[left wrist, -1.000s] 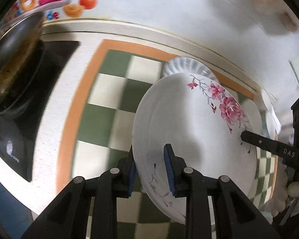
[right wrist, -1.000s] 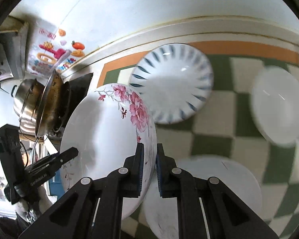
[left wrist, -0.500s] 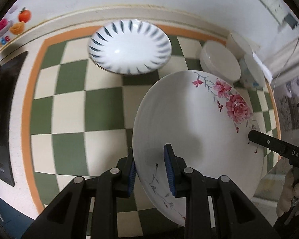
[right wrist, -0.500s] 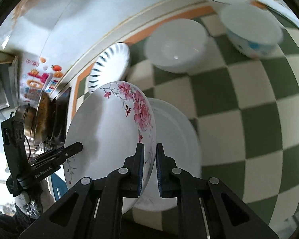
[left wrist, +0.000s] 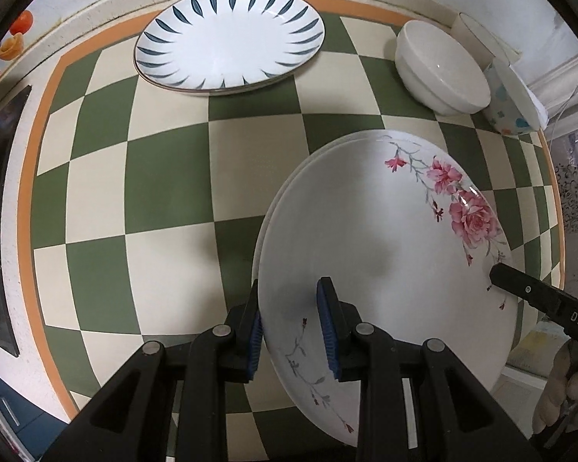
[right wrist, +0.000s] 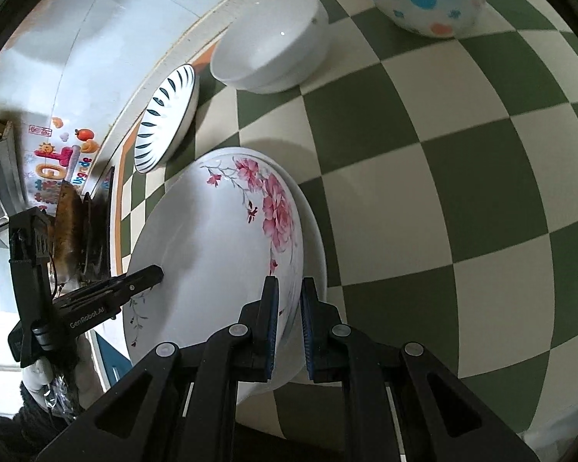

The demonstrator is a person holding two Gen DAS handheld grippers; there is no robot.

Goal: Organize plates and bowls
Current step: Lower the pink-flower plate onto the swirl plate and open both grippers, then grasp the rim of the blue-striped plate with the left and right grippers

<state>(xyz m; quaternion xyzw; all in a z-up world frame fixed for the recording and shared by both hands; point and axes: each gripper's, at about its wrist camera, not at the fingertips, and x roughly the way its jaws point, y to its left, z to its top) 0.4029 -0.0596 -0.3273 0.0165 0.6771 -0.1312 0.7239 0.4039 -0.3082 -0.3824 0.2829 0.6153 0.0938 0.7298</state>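
Both grippers hold one white plate with pink flowers (left wrist: pixel 385 238), also in the right wrist view (right wrist: pixel 212 254). My left gripper (left wrist: pixel 289 323) is shut on its near rim. My right gripper (right wrist: pixel 289 323) is shut on the opposite rim. The flowered plate sits low over a plain white plate (left wrist: pixel 285 188), whose edge shows beside it (right wrist: pixel 316 238); whether they touch I cannot tell. A blue-striped plate (left wrist: pixel 227 34) lies at the back. A white bowl (left wrist: pixel 443 73) and a dotted bowl (left wrist: pixel 508 104) stand at the back right.
The counter has a green and cream checked mat (left wrist: pixel 154 192) with an orange border. A black stove edge (left wrist: pixel 0 211) lies at the left, with a pan (right wrist: pixel 67 231) on it. A wall runs along the back.
Both grippers carried the flowered plate from the stove side to the right and down over the plain white plate. The grips have not changed.
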